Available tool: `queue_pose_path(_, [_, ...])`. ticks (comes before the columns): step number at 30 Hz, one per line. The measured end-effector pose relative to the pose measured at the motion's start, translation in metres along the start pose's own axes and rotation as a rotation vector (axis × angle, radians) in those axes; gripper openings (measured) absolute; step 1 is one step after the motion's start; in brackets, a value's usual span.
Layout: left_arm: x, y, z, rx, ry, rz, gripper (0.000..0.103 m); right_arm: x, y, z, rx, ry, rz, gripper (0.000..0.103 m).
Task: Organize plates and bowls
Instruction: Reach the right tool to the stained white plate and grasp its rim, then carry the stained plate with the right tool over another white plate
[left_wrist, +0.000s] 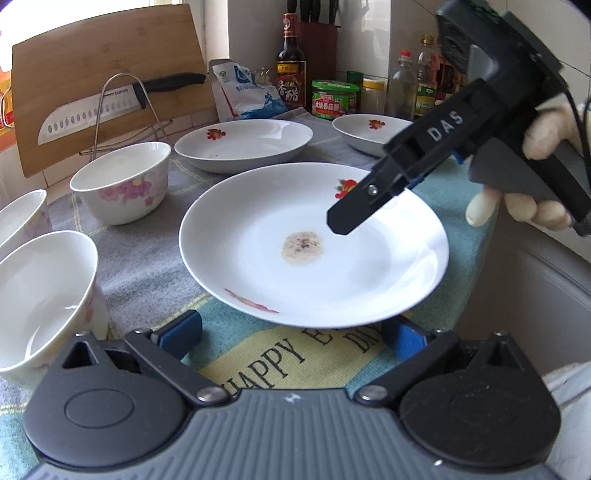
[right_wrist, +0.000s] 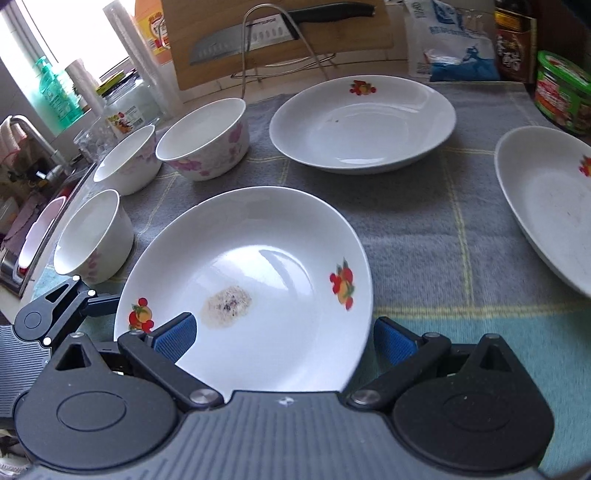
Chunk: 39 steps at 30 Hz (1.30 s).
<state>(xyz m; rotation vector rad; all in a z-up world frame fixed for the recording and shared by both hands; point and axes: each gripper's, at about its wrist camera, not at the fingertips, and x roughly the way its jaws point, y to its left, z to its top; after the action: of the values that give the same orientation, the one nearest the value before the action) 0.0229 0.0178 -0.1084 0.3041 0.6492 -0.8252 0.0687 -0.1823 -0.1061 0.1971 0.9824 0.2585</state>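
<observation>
Nearest, the soiled plate (right_wrist: 258, 280) lies on the towel (right_wrist: 461, 325) at the counter's front edge, directly ahead of both grippers. Right gripper (right_wrist: 284, 339), jaws spread, straddles its near rim; left gripper (left_wrist: 291, 332), also spread, sits just short of it. Two clean plates (right_wrist: 364, 123) lie behind, bowls (right_wrist: 205, 138) leftward.

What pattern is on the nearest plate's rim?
Red-and-orange fruit clusters on the white nearest plate, with a brownish stain at its centre; clearest in the right wrist view.

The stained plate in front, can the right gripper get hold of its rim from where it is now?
Probably yes. The right gripper is open, its fingers straddling the near rim of the stained plate, with nothing between them. The left gripper sits open by the plate's opposite edge, not blocking.
</observation>
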Motion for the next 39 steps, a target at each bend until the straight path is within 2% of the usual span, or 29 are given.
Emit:
queue_pose_path(9, [-0.001,0.002,-0.001,0.012,-0.022,-0.015,0.103,0.007,0.003,0.009,-0.086,0.024,0.003,0.103])
queue_pose_path(22, [-0.003,0.002,0.0,0.037,-0.035,-0.044,0.102,0.021,-0.013,0.041,-0.106,0.077,0.185,0.103])
queue_pose_path(28, [-0.005,-0.005,0.0,0.078,-0.06,-0.037,0.102,0.023,-0.02,0.05,-0.058,0.082,0.249,0.103])
queue_pose_path(39, [-0.007,-0.004,0.001,0.077,-0.066,-0.059,0.102,0.027,-0.016,0.058,-0.094,0.149,0.25,0.103])
